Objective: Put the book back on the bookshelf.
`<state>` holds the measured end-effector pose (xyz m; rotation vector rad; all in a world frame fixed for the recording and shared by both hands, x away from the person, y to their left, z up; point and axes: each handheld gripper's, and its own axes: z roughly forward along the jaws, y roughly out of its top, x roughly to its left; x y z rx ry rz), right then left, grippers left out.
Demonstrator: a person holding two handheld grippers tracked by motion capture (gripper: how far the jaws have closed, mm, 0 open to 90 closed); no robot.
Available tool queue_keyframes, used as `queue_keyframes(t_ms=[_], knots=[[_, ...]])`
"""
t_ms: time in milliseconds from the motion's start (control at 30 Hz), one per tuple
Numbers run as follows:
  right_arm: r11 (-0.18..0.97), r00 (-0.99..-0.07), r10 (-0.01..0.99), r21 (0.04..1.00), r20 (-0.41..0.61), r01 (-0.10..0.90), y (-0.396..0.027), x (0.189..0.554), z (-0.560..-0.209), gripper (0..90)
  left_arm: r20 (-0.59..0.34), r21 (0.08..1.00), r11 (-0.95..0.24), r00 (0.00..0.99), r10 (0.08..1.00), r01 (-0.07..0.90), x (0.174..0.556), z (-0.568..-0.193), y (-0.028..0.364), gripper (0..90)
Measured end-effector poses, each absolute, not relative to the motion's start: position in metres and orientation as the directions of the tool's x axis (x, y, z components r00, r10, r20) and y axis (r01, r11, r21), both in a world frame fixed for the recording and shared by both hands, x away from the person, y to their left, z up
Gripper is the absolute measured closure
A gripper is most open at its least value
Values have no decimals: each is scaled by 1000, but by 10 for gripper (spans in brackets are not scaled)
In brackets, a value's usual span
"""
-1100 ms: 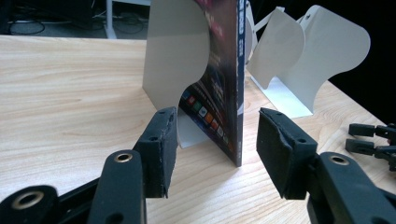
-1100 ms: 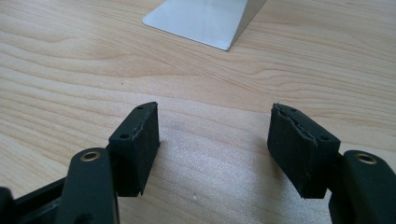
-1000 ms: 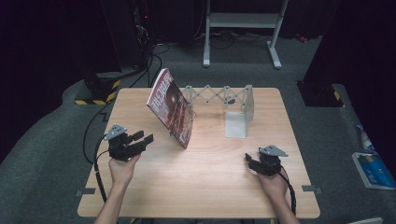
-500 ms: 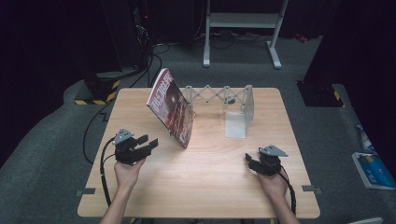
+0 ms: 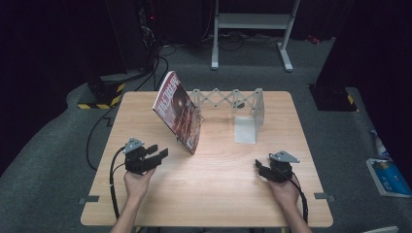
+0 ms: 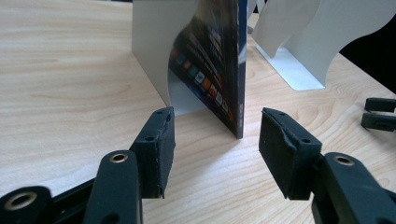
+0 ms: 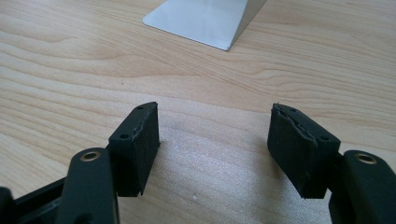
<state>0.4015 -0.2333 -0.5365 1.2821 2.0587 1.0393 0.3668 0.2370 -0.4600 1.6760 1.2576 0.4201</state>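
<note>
Left claw [image 5: 156,155]: jaws parted, nothing between them, pads clear of everything. Since a second ago it has come down toward the tabletop [image 5: 218,179] and drawn back a little toward the person; it sits low in front of the magazine [image 5: 178,110]. In the left gripper view the magazine's lower edge [image 6: 237,116] lines up with the gap between the pads, near but apart.

Right claw [image 5: 261,168]: released, empty, resting low over bare wood at the near right, unmoved.

Magazine: glossy, red and dark cover, standing tilted on its lower edge at the left of the tabletop, leaning against the left plate of the bookend rack [image 5: 245,109].

Bookend rack: white, expanding lattice between two metal end plates, toward the far edge, otherwise unloaded.

Judgement: the drop in height puts the left claw level with the magazine's edge; a grasp of it looks the likely next step, not yet begun.
</note>
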Motion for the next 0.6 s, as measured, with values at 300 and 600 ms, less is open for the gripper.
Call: queue_keyframes(t_ms=[300, 600], knots=[[266, -434, 901, 812, -17, 520, -233, 401, -537, 342, -268, 821, 9, 372, 889, 571, 367, -478, 233, 452], [267, -435, 900, 811, -17, 521, -233, 402, -537, 342, -251, 803, 2, 334, 909, 596, 369, -496, 229, 449]])
